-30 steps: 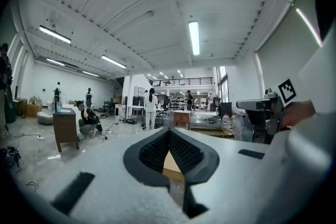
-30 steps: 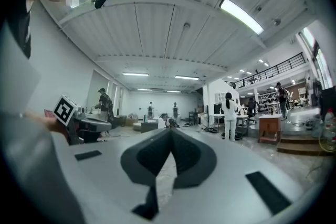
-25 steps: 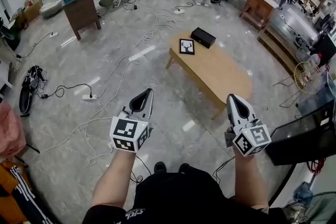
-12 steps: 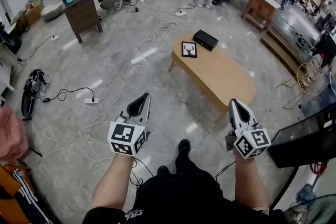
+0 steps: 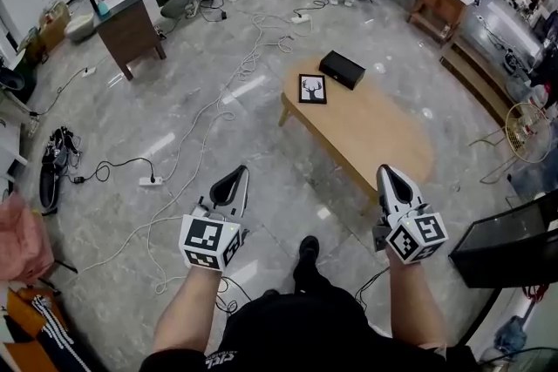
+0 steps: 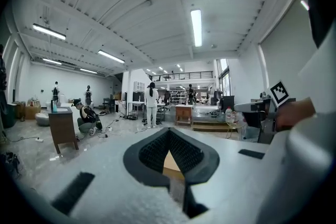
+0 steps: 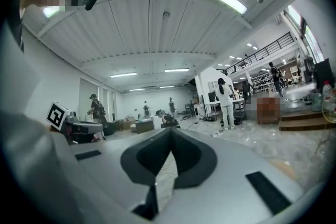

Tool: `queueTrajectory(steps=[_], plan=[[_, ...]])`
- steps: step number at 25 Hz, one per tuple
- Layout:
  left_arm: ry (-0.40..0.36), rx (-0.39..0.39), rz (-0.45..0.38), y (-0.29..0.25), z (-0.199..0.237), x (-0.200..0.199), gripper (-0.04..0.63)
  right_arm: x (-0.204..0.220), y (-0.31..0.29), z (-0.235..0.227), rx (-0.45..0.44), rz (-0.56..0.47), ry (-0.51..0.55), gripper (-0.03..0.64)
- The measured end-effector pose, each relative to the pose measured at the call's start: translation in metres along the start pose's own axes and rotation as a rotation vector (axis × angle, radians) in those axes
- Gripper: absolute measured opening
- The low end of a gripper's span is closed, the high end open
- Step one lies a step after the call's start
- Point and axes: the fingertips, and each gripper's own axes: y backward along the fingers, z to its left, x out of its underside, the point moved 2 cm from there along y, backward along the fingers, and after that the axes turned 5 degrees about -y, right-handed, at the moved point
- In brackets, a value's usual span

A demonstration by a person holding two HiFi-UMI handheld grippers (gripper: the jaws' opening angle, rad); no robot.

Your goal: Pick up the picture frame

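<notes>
The picture frame (image 5: 312, 89), black-edged with a deer print on white, lies flat at the far left end of a low wooden table (image 5: 375, 135) in the head view. My left gripper (image 5: 235, 179) hovers over the floor well short of the table, jaws together and empty. My right gripper (image 5: 390, 174) hangs by the table's near end, also shut with nothing in it. In both gripper views the jaw tips meet and hold nothing; the frame does not show there, only a sliver of the table (image 6: 170, 165) through the left gripper's jaws.
A black box (image 5: 342, 69) lies on the table beside the frame. Cables (image 5: 209, 113) trail across the grey floor at left. A dark wooden cabinet (image 5: 126, 26) stands far left, a black case (image 5: 506, 244) at right. People work in the background.
I have stepped forward: the table and frame sit closer and lower in the head view, one foot now shows ahead of me, and both grippers have advanced with me, still shut.
</notes>
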Motion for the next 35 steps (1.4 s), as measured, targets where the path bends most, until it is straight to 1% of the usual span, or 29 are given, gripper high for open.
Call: queueTrajectory(steps=[5,9,14,19,23,27,31,35], plan=[[0.008,-0.008,0.025,-0.07,0.003,-0.005,0.008,-0.011,-0.05,-0.055,-0.004,0.002,-0.027,0.005],[0.0,-0.001,0.046,-0.121,0.005,-0.013,0.006,-0.019,-0.084,-0.086,-0.029,0.007,-0.037,0.005],[0.044,0.004,0.036,-0.168,-0.002,-0.026,0.006,-0.021,-0.107,-0.118,-0.05,0.008,-0.038,0.005],[0.041,-0.001,0.016,-0.198,-0.008,-0.044,0.006,-0.029,-0.123,-0.137,-0.065,0.017,-0.049,0.006],[0.059,-0.01,-0.005,-0.211,0.0,-0.048,0.008,-0.033,-0.137,-0.141,-0.08,0.024,-0.036,0.005],[0.072,-0.008,-0.016,-0.228,0.008,-0.047,0.006,-0.034,-0.151,-0.15,-0.071,0.037,-0.029,0.006],[0.087,-0.004,-0.018,-0.251,0.026,-0.044,0.006,-0.034,-0.175,-0.161,-0.054,0.055,-0.019,0.005],[0.107,0.002,-0.001,-0.285,0.056,-0.036,0.008,-0.037,-0.215,-0.172,-0.044,0.063,-0.023,0.005]])
